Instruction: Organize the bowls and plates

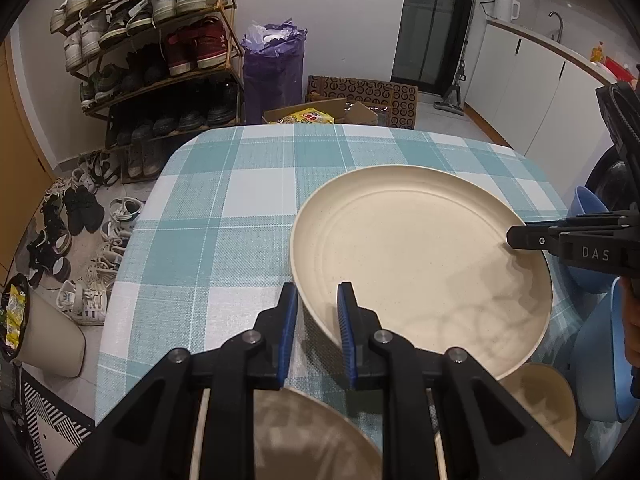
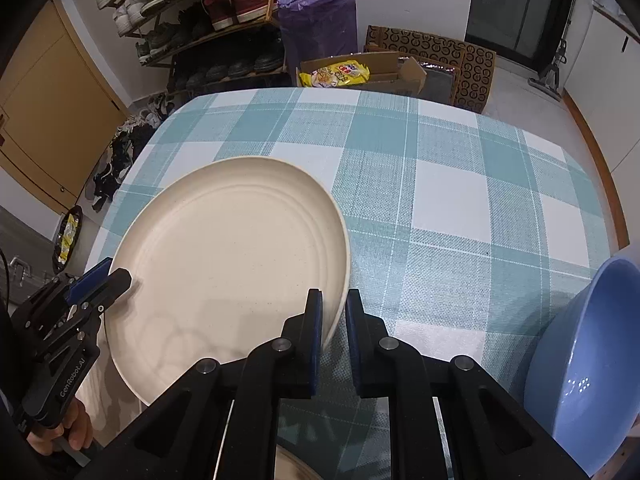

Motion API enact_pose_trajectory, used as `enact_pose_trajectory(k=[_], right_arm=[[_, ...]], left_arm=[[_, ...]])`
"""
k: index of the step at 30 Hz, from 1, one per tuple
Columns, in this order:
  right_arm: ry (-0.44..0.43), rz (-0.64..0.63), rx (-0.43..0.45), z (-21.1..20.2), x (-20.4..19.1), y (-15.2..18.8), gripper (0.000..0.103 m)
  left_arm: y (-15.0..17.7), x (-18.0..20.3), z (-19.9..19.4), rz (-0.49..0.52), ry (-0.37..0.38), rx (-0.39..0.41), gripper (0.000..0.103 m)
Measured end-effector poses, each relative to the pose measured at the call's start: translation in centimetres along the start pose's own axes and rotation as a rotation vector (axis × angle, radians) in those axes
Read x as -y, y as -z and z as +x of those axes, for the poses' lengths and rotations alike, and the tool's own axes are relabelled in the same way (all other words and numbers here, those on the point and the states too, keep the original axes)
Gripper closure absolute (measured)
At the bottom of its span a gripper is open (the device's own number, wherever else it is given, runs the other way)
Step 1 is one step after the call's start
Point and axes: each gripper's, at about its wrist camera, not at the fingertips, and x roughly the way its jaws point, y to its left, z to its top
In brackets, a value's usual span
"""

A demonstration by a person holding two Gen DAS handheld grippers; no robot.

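Note:
A large cream plate [image 1: 420, 264] is held above the checked tablecloth [image 1: 224, 208] by both grippers. My left gripper [image 1: 318, 308] straddles its near left rim with the jaws closed on it. My right gripper [image 2: 333, 312] pinches the opposite rim of the same plate [image 2: 232, 252]. The right gripper also shows in the left wrist view [image 1: 516, 238], and the left one in the right wrist view [image 2: 116, 276]. A second cream plate [image 1: 304, 436] lies below the left gripper. A cream bowl [image 1: 540, 400] and blue bowls [image 1: 612, 368] stand at the right.
A big blue bowl [image 2: 588, 364] stands at the table's right edge. A shoe rack [image 1: 152, 52], a purple bag [image 1: 274, 72] and cardboard boxes [image 1: 360, 100] lie beyond the far edge. The tablecloth [image 2: 460, 184] spreads beyond the plate.

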Motion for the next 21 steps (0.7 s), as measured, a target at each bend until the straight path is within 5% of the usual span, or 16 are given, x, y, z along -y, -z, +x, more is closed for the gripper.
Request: enact_pose_trajectory(k=[21], right_arm=[[-0.012, -0.018, 0.116, -6.3, -1.0, 2.4, 0.091]], left_arm=[[0.4, 1.0, -6.4, 0.017, -0.010, 0.094, 0.085]])
